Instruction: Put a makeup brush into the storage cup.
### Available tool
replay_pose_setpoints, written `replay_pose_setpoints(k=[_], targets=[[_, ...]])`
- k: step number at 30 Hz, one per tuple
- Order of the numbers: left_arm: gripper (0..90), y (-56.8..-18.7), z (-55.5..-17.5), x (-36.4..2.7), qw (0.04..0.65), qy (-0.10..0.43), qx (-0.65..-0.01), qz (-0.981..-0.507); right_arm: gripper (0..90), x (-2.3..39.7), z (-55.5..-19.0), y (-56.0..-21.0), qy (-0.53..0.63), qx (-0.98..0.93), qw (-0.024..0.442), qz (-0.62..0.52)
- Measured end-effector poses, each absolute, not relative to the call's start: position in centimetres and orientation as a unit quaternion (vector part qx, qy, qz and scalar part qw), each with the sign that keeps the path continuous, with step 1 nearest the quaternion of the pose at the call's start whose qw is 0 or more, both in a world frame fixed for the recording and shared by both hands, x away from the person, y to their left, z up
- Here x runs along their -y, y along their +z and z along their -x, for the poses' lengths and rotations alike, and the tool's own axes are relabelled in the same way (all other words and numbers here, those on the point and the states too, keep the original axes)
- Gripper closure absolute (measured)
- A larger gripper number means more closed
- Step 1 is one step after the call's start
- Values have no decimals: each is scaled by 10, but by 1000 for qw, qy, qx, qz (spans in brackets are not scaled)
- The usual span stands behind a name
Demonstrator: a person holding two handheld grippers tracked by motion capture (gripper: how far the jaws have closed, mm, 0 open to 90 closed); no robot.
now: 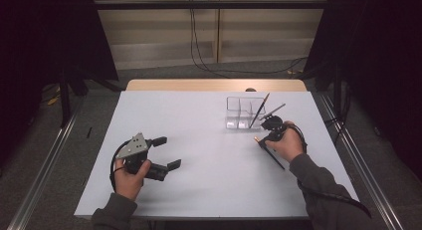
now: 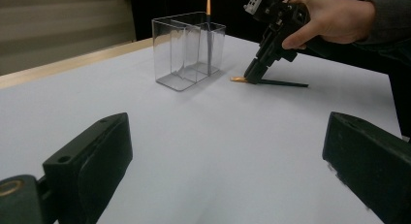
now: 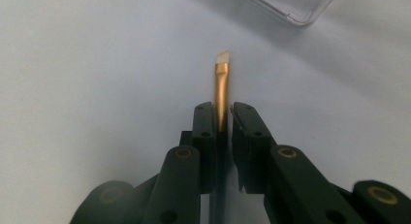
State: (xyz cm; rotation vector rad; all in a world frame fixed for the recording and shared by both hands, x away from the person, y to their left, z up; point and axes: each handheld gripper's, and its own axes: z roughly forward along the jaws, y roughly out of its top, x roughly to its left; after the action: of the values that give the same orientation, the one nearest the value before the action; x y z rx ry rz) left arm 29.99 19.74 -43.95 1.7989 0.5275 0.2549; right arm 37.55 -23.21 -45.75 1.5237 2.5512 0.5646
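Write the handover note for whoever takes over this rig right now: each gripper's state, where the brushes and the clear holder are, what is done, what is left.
Right gripper: shut on the gold-ferruled brush, which lies on the table just in front of the clear holder.
Left gripper: open, nothing in it, resting on the table's near left.
Done: two brushes already stand leaning in the holder's right compartment.
Left: probably lift the gripped brush and stand it in the holder with the others.

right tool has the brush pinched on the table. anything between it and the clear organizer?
Nothing visible. The brush lies in the right tool, and the white table is bare up to the clear organizer, which already holds two brushes.
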Motion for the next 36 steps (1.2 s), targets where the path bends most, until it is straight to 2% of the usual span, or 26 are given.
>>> replay_pose_setpoints(k=[14, 22, 36], targets=[[37, -439, -300, -197, 582, 113, -224, -773, 802, 224, -374, -457, 164, -850, 76, -495], [37, -439, -299, -196, 582, 110, -225, -774, 850, 227, -374, -458, 177, -851, 77, -488], [38, -440, -298, -196, 582, 109, -227, -773, 853, 224, -374, -457, 168, -851, 86, -490]])
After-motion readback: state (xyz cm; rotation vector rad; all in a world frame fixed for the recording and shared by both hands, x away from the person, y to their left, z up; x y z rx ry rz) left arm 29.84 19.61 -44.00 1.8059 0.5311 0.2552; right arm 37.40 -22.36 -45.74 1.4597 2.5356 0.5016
